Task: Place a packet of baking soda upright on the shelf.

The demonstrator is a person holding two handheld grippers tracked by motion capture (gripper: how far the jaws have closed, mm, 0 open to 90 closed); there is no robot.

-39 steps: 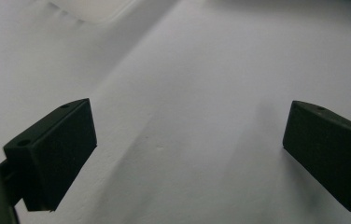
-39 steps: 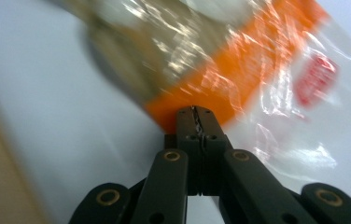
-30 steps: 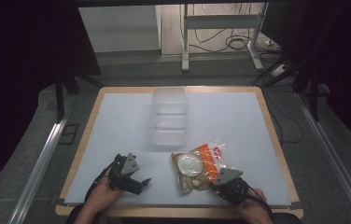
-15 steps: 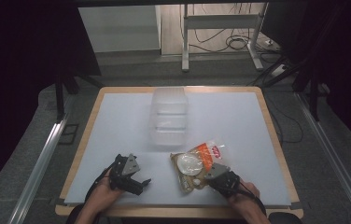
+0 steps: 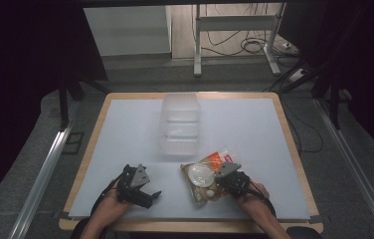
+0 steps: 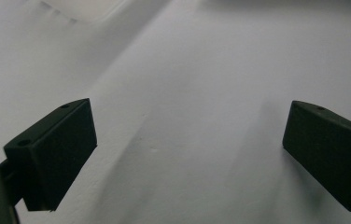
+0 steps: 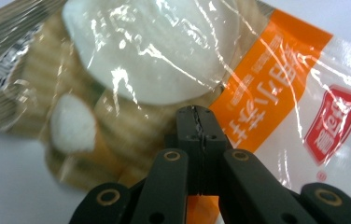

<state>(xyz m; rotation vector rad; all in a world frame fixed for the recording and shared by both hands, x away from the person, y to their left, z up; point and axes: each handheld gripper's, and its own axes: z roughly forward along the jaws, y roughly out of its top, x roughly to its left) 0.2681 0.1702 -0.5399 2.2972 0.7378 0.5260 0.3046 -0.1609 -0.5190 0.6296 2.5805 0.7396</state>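
A clear snack bag (image 5: 202,175) with an orange and white label lies on the white table near the front right. It holds ridged crackers and white round pieces (image 7: 150,51). My right gripper (image 5: 220,183) reaches over the bag's right part, and in the right gripper view its jaws (image 7: 196,114) stand pressed together over the crackers with no film seen between them. My left gripper (image 5: 150,197) rests low near the front left edge, its jaws wide apart over bare table (image 6: 187,121) and holding nothing.
A clear plastic container (image 5: 180,124) stands in the middle of the white table top (image 5: 254,129), just beyond the bag. The table has a wooden rim (image 5: 294,149). Beyond it are dark floor, a desk frame and cables (image 5: 254,47).
My right gripper has slid left across the bag, staying shut. The bag has shifted slightly left. The left gripper has kept still.
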